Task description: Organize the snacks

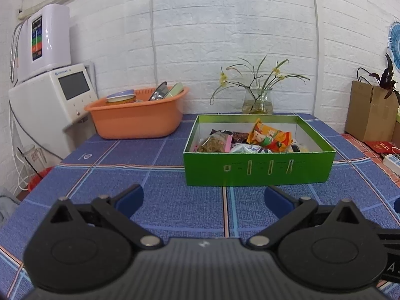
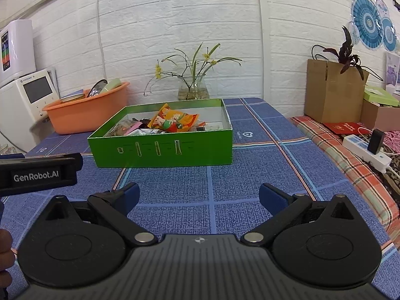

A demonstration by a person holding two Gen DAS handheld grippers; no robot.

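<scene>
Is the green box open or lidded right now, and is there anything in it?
Open. The green box has no lid, and its white inner walls show. Snack packets lie inside, an orange packet on top.

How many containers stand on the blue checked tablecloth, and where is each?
3: the green box of snacks in the middle, the orange basin at the far left, and the glass vase behind the box. Others may lie out of view.

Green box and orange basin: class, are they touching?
Apart. The right wrist view shows blue tablecloth between the green box and the orange basin.
</scene>
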